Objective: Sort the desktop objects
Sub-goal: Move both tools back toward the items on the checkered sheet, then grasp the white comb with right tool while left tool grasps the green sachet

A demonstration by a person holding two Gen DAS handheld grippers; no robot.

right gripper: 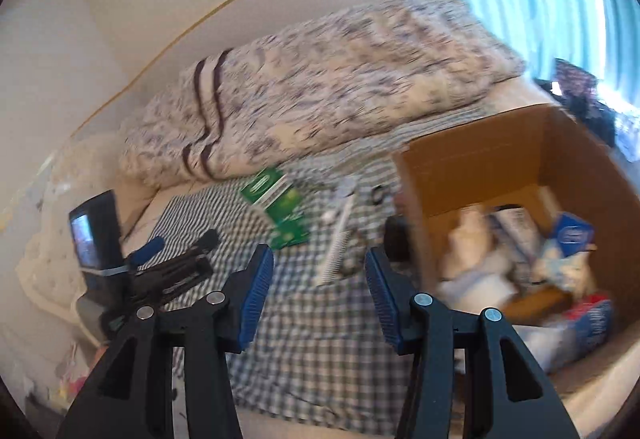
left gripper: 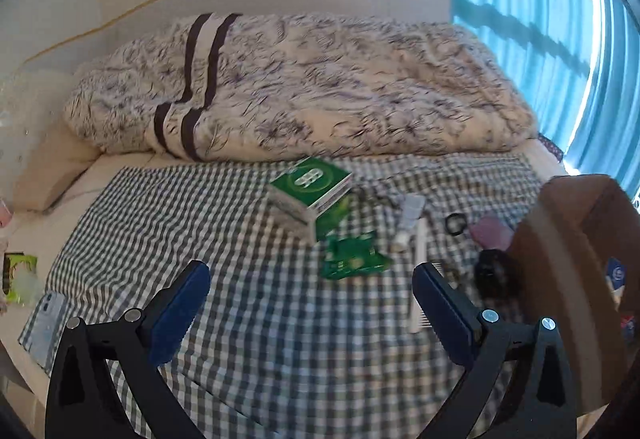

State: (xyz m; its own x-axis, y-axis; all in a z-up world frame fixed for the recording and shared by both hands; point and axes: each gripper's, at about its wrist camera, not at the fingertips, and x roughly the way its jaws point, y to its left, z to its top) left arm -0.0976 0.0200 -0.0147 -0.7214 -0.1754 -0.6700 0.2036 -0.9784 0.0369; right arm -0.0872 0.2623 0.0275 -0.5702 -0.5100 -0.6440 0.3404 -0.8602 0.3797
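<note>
Fingers [left gripper: 188,295] of both grippers spread, empty. We judge the green box [left gripper: 310,191] light and stiff; take its long sides.

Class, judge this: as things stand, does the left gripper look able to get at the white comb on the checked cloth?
Probably yes: the left gripper is open and empty, and the white comb lies uncovered just ahead of its right finger.
</note>
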